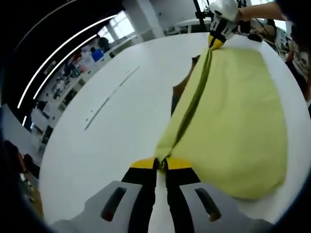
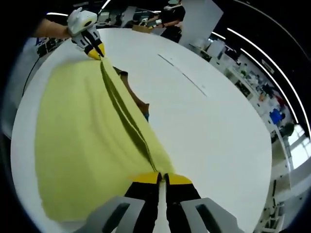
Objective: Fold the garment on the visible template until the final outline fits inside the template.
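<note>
- Left gripper (image 1: 162, 162), nearest in the left gripper view: yellow-tipped jaws pinched together on one end of the garment's gathered edge.
- Right gripper (image 2: 161, 175), nearest in the right gripper view: jaws likewise clamped on the opposite end of that edge.
- Yellow-green garment (image 1: 240, 116) stretched taut between the two grippers, a dark crease running along the held edge, the rest draped down onto the white table (image 1: 116, 121).
- Brown patch (image 1: 183, 82) peeking out from under the garment along the crease, lying on the table; nature not clear.
- Thin dark line (image 1: 109, 99) marked across the table beyond the cloth.
- Far off past the table's edge, shelves, windows and a person standing (image 2: 172, 17).
</note>
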A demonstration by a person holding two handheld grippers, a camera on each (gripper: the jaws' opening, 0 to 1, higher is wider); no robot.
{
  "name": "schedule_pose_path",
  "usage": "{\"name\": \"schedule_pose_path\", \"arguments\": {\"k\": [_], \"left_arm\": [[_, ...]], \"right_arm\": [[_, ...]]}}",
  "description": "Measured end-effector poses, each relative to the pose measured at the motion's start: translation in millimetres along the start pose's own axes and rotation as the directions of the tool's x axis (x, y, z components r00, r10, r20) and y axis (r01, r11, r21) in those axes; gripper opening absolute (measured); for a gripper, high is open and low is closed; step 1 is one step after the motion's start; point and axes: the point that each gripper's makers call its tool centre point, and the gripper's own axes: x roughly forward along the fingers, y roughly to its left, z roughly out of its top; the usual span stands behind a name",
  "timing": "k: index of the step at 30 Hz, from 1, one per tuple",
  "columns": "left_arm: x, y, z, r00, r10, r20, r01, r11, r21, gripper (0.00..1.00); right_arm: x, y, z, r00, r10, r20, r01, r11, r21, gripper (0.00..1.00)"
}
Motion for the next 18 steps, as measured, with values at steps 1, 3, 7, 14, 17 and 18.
{"name": "schedule_pose_path", "arguments": {"k": [1,3,7,14,17,18], "left_arm": [[-2,1.0,0.7,1.000,0.003,0.004,-0.003,1.000,0.000,0.01],[-6,3.7,6.8,0.999,0.007,0.033,-0.006,0.999,-0.032,0.01],[-10,15.5,13.6,0.995,0.039,0.088,-0.027,0.991,-0.132,0.01],[-3,28.9,14.8,0.991,0.081,0.104,-0.036,0.925,-0.378,0.00],[2,31.4,16.4,0.989,0.086,0.119,-0.025,0.895,-0.445,0.01],[5,33.9,15.8,0.989,0.094,0.117,-0.026,0.876,-0.482,0.01]], "right_arm": [[-1,0,1.1,1.000,-0.003,-0.001,0.003,1.000,0.006,0.00],[-3,-1,1.2,1.000,-0.009,-0.001,0.009,1.000,0.001,0.00],[-7,-6,8.8,0.999,-0.026,0.028,0.025,0.999,0.023,0.00],[-6,-25,21.8,0.993,-0.089,0.076,0.077,0.987,0.140,0.00],[0,-30,19.5,0.993,-0.098,0.059,0.087,0.981,0.172,0.00],[3,-31,18.3,0.994,-0.097,0.056,0.084,0.975,0.208,0.00]]}}
